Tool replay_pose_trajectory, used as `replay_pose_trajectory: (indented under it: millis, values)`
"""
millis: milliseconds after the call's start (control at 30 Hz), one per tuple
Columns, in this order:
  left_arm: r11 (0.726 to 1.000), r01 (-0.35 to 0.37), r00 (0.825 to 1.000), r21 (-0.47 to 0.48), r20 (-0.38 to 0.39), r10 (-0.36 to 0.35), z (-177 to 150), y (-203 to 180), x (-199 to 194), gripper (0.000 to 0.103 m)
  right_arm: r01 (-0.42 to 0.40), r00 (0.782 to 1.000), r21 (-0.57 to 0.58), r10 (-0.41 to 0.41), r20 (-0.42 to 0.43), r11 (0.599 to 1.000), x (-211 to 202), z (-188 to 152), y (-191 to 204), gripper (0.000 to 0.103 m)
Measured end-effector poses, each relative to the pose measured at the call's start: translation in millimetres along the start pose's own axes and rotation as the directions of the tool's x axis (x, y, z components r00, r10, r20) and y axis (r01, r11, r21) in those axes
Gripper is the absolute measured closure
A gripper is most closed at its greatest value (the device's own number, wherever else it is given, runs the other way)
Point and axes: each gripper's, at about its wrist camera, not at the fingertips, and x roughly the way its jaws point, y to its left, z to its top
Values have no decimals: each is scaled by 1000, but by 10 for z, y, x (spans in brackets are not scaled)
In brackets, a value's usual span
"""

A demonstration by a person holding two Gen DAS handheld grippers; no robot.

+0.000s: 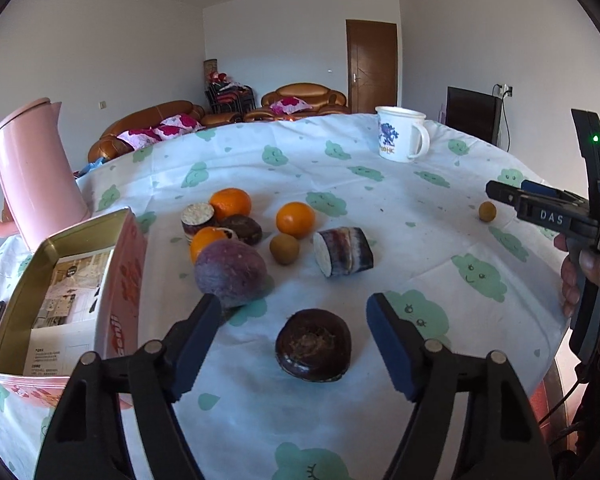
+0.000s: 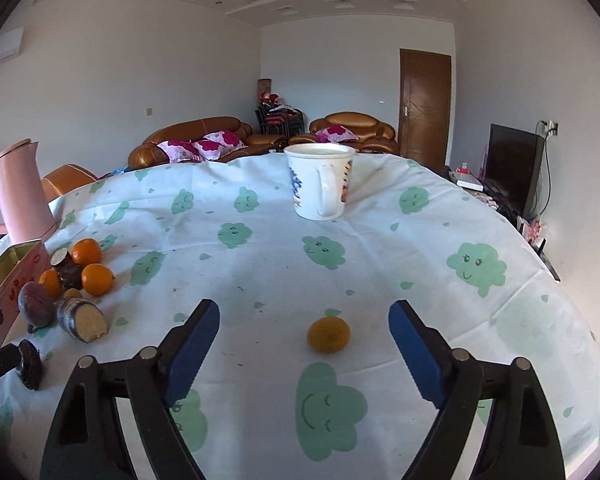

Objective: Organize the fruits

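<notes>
- Two hand-held grippers work one table [image 1: 380, 272], each lined up on a separate fruit, so it looks as if each will collect its own piece.
- Left wrist view: the left hand-held gripper [image 1: 294, 322] is spread, nothing pinched; a dark round fruit [image 1: 313, 345] lies on the cloth between its blue pads, touching neither. That straddle suits a pinch from both sides.
- Just left stands an open pink tin box [image 1: 128, 264], probably the fruits' destination, close beside the cluster: oranges [image 1: 295, 219], a purple fruit [image 1: 230, 272] and a cut cane piece [image 1: 343, 251].
- Same view: the right hand-held gripper [image 1: 496, 191] reaches in from the right edge towards a small yellowish fruit [image 1: 487, 211].
- Right wrist view: the right hand-held gripper [image 2: 304, 322] is spread and empty; that small fruit [image 2: 328, 334] sits alone between its fingers, well apart from the pile, with a white mug [image 2: 320, 184] farther back.
</notes>
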Motion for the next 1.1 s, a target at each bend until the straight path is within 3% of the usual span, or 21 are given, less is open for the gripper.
replay_pose_trajectory:
  millis: [133,400,533,633,800,1100]
  values:
    - [999,27,999,-20,-40,-27,-34,34,80,43,21,999,14,-20,-32,1000,67,-23,-133,27]
    - [996,79,995,-37,-62,-81,-55,51,129,51,-32,990,-24,28,-140,999,284,-1,-98,42]
    - [994,108,992,-33,-64,-110,-56,37,137,61,-41,980,-11,38,-193,999,417,0,-144,60]
    - [994,106,992,-29,-63,-108,-57,30,133,61,-52,972,0,51,-228,999,496,-5,-158,71]
    - [992,117,991,-40,-60,-119,-66,61,122,62,-73,972,-15,68,-226,997,477,-17,-122,71]
    - [992,117,993,-42,-20,-118,-64,79,59,64,-87,988,-50,80,-129,995,302,-3,-68,72]
